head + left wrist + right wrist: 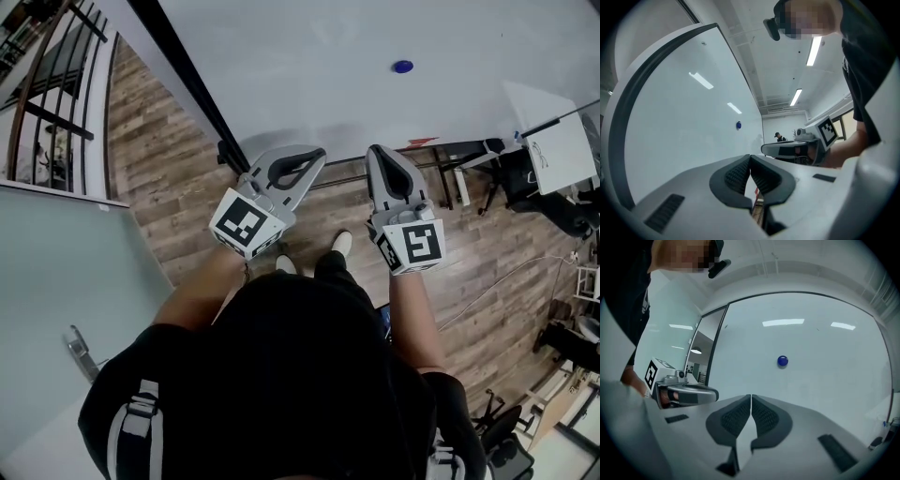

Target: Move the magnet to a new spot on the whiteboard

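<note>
A small round blue magnet [402, 67] sticks to the whiteboard [356, 84]; it also shows as the magnet [782, 361] in the right gripper view and, far off, the magnet [738, 125] in the left gripper view. Both grippers are held low in front of the board, well short of the magnet. My left gripper [314, 155] is shut with nothing between its pads [740, 174]. My right gripper [378, 152] is shut and empty too, its pads [761, 416] touching. Each gripper sees the other beside it.
The whiteboard stands on a black frame [192, 80] over a wood floor [169, 187]. A railing [47, 84] is at the far left and a glass panel [66, 272] nearby. Chairs and a small white board [558, 145] stand at the right.
</note>
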A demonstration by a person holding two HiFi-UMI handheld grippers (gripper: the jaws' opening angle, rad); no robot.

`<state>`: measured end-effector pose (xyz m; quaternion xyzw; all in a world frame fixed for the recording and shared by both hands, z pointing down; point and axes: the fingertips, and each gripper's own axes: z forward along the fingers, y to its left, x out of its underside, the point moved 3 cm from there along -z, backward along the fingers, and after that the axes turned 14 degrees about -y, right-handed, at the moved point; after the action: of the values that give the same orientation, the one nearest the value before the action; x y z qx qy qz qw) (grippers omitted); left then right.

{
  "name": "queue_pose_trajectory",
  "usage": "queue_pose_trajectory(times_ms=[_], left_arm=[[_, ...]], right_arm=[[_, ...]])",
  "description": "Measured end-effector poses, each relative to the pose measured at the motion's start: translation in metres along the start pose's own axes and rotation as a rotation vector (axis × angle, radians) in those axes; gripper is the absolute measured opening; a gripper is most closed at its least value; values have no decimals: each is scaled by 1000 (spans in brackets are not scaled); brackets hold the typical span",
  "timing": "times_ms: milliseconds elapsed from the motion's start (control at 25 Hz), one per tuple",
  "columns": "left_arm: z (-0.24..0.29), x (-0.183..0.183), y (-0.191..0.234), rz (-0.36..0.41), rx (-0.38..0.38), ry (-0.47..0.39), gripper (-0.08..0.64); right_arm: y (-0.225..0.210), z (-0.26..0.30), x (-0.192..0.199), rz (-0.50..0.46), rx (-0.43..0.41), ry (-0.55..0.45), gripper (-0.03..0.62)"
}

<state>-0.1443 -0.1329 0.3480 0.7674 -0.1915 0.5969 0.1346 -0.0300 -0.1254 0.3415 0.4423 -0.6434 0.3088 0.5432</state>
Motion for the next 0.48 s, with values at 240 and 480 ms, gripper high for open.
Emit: queue_pose_trajectory(times_ms=[240,480], left_arm=[[18,-6,0,40,-32,1,5],[33,0,6,49,-75,14,5]], right_arm=[[-35,19,-21,-31,46,-84,5],[-64,38,-31,-42,44,-95,25]])
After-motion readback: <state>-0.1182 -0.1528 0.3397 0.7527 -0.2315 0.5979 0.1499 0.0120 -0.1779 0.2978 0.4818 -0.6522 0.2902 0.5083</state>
